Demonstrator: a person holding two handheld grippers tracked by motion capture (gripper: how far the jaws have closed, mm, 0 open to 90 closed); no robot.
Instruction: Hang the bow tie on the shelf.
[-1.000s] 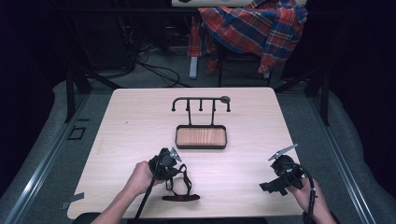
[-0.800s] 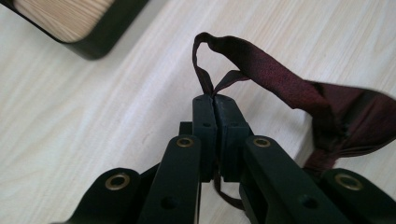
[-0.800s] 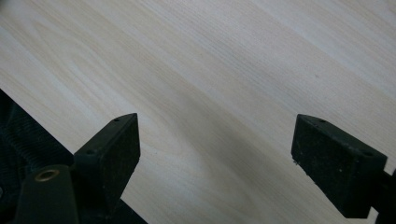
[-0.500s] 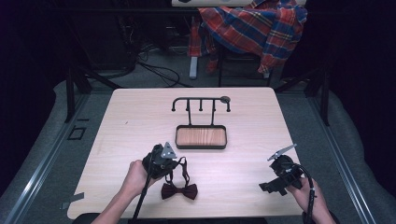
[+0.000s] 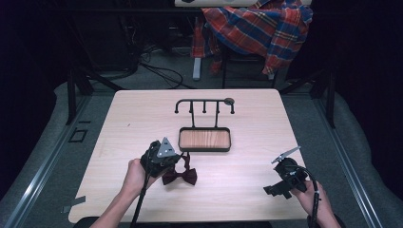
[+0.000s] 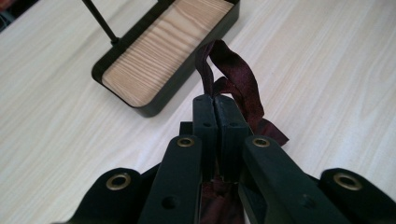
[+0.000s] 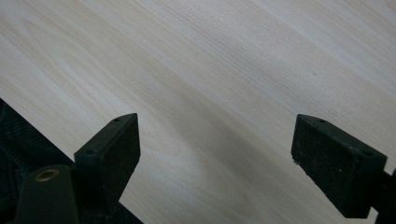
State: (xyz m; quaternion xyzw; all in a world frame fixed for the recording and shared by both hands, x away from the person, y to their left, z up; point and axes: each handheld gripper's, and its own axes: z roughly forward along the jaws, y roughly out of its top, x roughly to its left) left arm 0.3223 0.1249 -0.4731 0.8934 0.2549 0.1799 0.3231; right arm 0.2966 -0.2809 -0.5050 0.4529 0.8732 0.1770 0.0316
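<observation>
A dark maroon bow tie [image 5: 180, 175] hangs under my left gripper [image 5: 164, 159], just above the table near its front left. In the left gripper view the jaws are pressed together on the tie's strap [image 6: 233, 79], which loops out past the fingertips. My left gripper [image 6: 215, 100] points toward a black stand with a wooden tray base [image 5: 204, 139] and a hook rail [image 5: 204, 101]. My right gripper [image 5: 278, 183] rests low at the front right, and in its own view the right gripper [image 7: 215, 140] stands wide open over bare table.
The light wooden table [image 5: 142, 118] ends close behind the right gripper, where a dark edge [image 7: 18, 140] shows. A plaid cloth [image 5: 256, 26] lies over a chair beyond the table's far side. Cables trail from both grippers.
My left gripper has lifted the bow tie off the table's front edge and carried it up and toward the tray. The right gripper has stayed put.
</observation>
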